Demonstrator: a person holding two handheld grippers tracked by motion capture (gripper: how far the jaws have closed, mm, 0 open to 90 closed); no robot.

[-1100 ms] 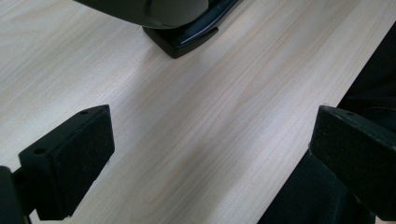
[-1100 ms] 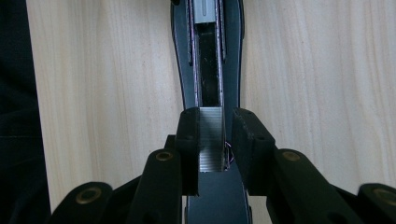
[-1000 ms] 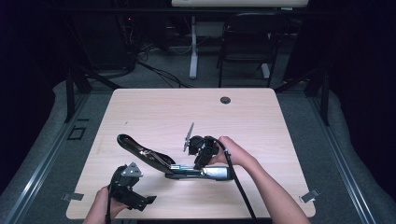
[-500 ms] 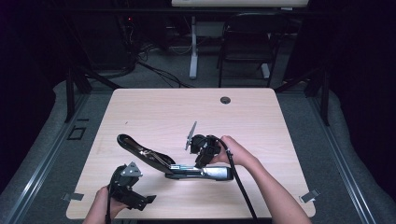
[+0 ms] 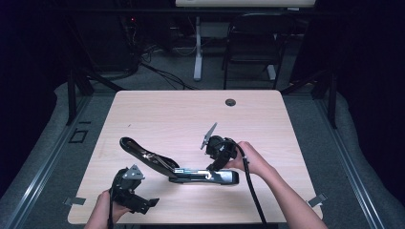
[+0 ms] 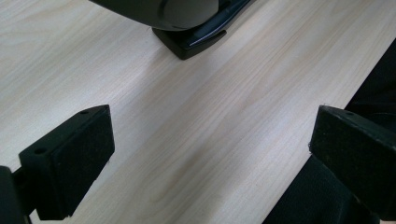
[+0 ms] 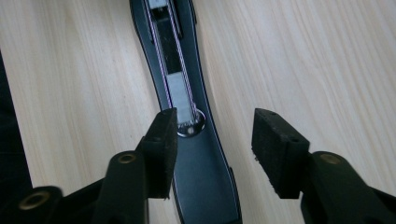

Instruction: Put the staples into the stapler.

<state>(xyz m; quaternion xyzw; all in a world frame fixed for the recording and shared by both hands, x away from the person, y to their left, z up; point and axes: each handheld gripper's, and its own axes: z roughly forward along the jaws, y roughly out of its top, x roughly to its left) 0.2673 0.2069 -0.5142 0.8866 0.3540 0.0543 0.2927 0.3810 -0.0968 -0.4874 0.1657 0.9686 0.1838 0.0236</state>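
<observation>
Since a moment ago my right gripper (image 7: 210,154) has just been opening, jaws now parted and gripping nothing above the opened stapler (image 5: 179,167) lying mid-table, so I should lift clear squarely while my left gripper (image 6: 205,154) waits open.
</observation>
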